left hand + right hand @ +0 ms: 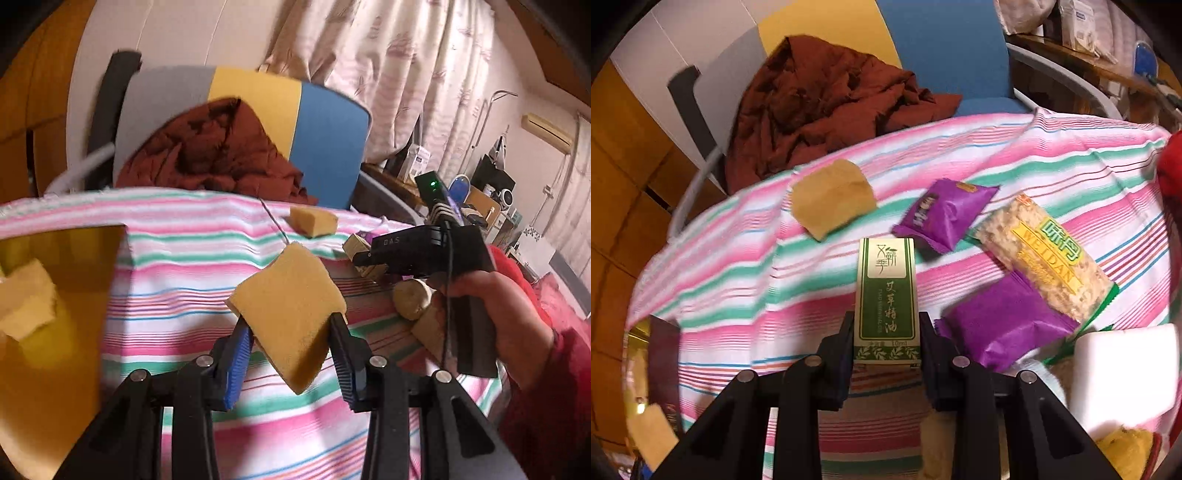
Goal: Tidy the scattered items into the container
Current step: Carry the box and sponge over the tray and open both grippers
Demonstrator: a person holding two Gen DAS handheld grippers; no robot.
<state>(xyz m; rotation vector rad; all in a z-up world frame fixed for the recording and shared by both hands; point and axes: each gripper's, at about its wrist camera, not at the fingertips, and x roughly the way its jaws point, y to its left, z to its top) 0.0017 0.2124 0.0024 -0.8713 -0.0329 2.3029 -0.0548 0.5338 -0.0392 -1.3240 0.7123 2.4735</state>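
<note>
My left gripper (291, 325) is shut on a yellow sponge piece (288, 310) and holds it above the striped cloth. The gold container (62, 295) lies to its left with another sponge piece (27, 299) inside. My right gripper (886, 332) is shut on a green and white essential oil box (886, 295) held upright over the cloth; the right gripper also shows at the right of the left wrist view (417, 251). A loose sponge piece (831, 197), two purple snack packets (945, 214) (1004, 325) and a rice cracker packet (1049, 258) lie on the cloth.
The pink, green and white striped cloth (738, 258) covers the table. A chair with a dark red garment (820, 103) stands behind it. A white foam block (1123, 373) and a yellow item (1126, 450) lie at the right near edge. Another sponge piece (314, 221) lies far on the cloth.
</note>
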